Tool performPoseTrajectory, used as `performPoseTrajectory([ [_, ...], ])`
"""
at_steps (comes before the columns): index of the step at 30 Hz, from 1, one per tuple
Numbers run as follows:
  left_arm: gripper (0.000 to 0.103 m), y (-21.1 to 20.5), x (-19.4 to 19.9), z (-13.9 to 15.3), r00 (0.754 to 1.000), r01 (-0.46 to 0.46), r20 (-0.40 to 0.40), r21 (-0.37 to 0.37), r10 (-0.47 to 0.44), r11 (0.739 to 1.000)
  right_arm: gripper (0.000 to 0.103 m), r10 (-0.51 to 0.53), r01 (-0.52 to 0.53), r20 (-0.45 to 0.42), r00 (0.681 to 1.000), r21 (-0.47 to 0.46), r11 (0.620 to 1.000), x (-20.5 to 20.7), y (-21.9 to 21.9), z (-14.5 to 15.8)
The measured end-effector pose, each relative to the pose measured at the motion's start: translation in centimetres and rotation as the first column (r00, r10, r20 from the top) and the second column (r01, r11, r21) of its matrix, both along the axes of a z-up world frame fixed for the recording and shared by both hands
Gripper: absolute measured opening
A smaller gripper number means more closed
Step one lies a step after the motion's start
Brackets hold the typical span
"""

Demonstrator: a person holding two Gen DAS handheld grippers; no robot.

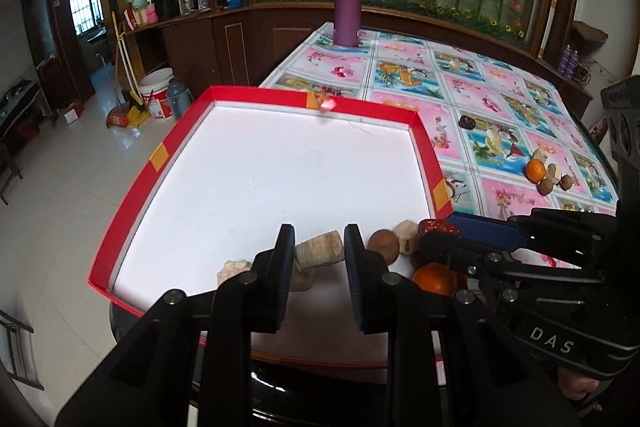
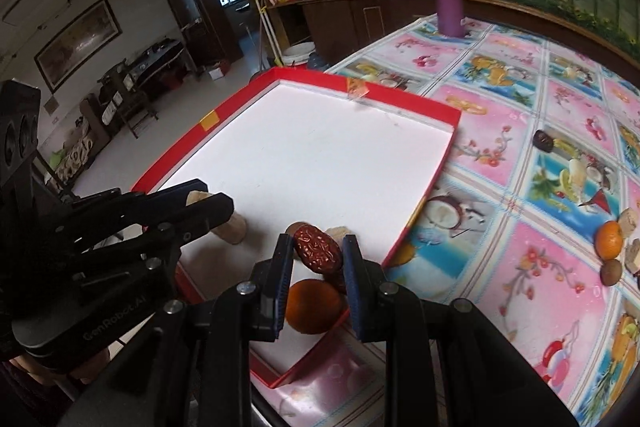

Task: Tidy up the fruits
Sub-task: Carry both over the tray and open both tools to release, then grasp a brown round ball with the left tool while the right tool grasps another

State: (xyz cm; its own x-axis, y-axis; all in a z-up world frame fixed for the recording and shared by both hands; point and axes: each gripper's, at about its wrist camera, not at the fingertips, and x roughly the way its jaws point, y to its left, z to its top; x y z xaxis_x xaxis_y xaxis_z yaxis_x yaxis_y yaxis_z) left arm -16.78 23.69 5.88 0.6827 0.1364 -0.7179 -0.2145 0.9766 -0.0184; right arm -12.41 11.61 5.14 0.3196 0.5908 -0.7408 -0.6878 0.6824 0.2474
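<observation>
Red-rimmed tray (image 1: 168, 163), left gripper (image 1: 320, 241) fingers clamping a beige chunk (image 1: 320, 251), right gripper (image 2: 318, 253) fingers pinching a red date (image 2: 318, 253)

Fruit count around the red tray (image 1: 132, 187)

Inside: one orange (image 2: 314, 307), two dates (image 2: 318, 253). Outside, right: one orange (image 1: 535, 170), one date (image 1: 467, 122).

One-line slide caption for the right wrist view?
Right gripper holds a red date over the red-rimmed tray, above an orange.

Table (image 1: 404, 75), floral cloth: red tray (image 1: 256, 95), purple bottle (image 1: 347, 3), date (image 1: 467, 122), fruit cluster (image 1: 546, 173).
</observation>
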Motion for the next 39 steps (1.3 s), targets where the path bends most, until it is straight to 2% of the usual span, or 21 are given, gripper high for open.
performPoseTrajectory([
  [10, 0.027, 0.2, 0.2, -1.1, 0.998, -0.018, -0.059, -0.001, 0.018, 1.0, 0.026, 0.058, -0.059, -0.039, 0.998, -0.03, 0.998, -1.1, 1.1, -0.9],
  [17, 0.027, 0.4, 0.1, -0.8, 0.997, -0.036, -0.062, 0.006, 0.036, 0.999, 0.027, 0.043, -0.043, -0.04, 0.998, 0.004, 0.999, -1.0, -0.1, -0.2],
  [19, 0.031, 0.4, 0.1, -0.6, 0.998, -0.033, -0.061, 0.001, 0.032, 0.999, 0.027, 0.026, -0.026, -0.036, 0.999, 0.013, 1.0, -0.7, -1.0, 0.1],
  [21, 0.048, 0.1, 0.1, -0.2, 0.999, -0.029, -0.046, 0.0, 0.029, 1.0, 0.028, 0.007, -0.006, -0.032, 0.999, 0.021, 1.0, -0.4, -1.8, 0.3],
  [23, 0.057, -0.5, 0.1, 0.4, 1.0, -0.017, -0.026, 0.014, 0.017, 1.0, 0.028, -0.019, 0.02, -0.027, 0.999, 0.032, 0.999, -0.1, -2.9, 0.7],
  [28, 0.06, -3.4, 0.7, 1.7, 0.998, 0.07, 0.003, 0.027, -0.07, 0.997, 0.028, -0.11, 0.111, -0.008, 0.994, 0.047, 0.993, 1.0, -7.0, 1.2],
  [32, 0.061, -6.6, 1.6, 2.0, 0.988, 0.154, -0.006, 0.028, -0.154, 0.988, 0.028, -0.203, 0.203, 0.005, 0.979, 0.036, 0.979, 2.0, -11.3, 1.0],
  [39, 0.064, -13.5, 4.5, 1.0, 0.943, 0.326, -0.06, -0.012, -0.327, 0.945, 0.028, -0.384, 0.384, 0.013, 0.923, -0.018, 0.923, 4.5, -19.6, 0.0],
])
